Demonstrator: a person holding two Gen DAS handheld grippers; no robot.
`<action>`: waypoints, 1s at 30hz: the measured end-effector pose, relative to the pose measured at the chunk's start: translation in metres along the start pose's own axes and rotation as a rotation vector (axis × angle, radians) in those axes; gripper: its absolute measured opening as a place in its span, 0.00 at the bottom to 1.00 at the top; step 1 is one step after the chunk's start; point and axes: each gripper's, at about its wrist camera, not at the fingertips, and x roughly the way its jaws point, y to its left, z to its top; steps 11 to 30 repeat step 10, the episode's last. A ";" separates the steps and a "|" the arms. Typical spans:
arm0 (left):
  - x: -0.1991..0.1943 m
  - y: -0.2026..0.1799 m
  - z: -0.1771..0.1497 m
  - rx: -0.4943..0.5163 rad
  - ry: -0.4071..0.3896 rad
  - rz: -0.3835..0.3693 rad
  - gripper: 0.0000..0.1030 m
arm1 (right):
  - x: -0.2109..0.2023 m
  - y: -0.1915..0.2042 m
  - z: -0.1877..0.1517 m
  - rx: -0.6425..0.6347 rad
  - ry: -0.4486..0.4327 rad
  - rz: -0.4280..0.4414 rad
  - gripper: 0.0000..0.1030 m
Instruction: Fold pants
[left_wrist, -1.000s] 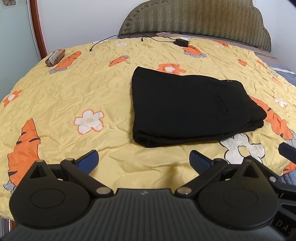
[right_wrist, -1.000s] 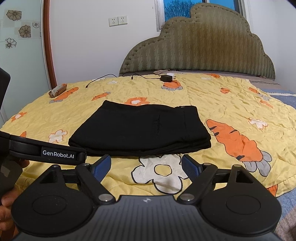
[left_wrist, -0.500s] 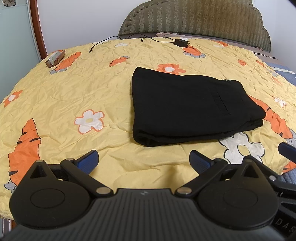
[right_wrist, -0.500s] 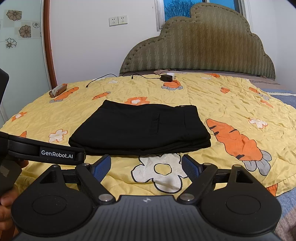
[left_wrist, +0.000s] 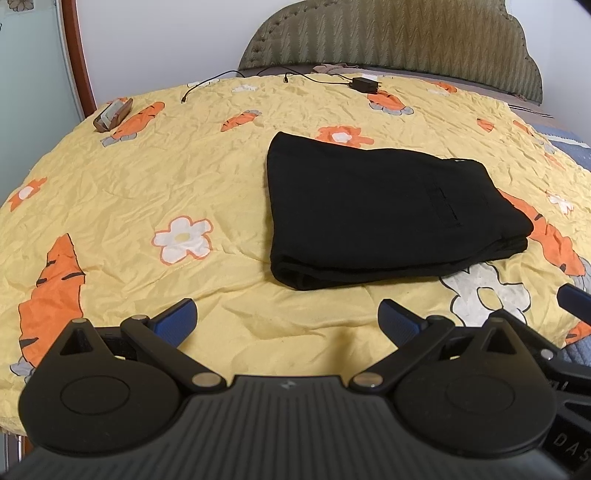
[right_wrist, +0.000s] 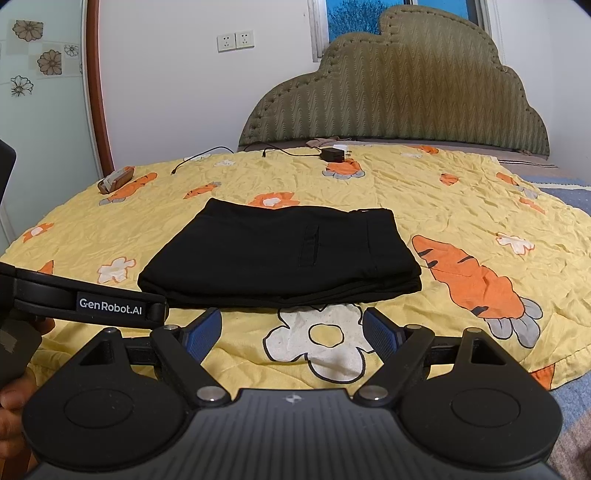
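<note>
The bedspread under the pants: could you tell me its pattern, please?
Yellow bedspread with orange carrots and white flowers; clearest in the right wrist view.

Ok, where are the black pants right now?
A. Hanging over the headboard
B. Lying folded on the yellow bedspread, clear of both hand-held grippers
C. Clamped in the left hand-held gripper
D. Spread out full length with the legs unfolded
B: the pants lie as a folded stack on the bedspread, while the left hand-held gripper and right hand-held gripper stand open and empty short of them.

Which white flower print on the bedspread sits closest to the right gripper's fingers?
The large black-outlined white flower, directly between the open right gripper fingers; the others are smaller and orange-edged.
</note>
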 end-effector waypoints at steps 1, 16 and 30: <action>-0.001 0.000 0.000 0.006 -0.005 0.004 1.00 | 0.000 0.000 0.000 0.000 0.000 0.000 0.81; -0.004 0.008 0.002 0.018 -0.055 0.027 1.00 | 0.002 0.003 -0.001 -0.004 0.010 -0.005 0.81; -0.004 0.008 0.002 0.018 -0.055 0.027 1.00 | 0.002 0.003 -0.001 -0.004 0.010 -0.005 0.81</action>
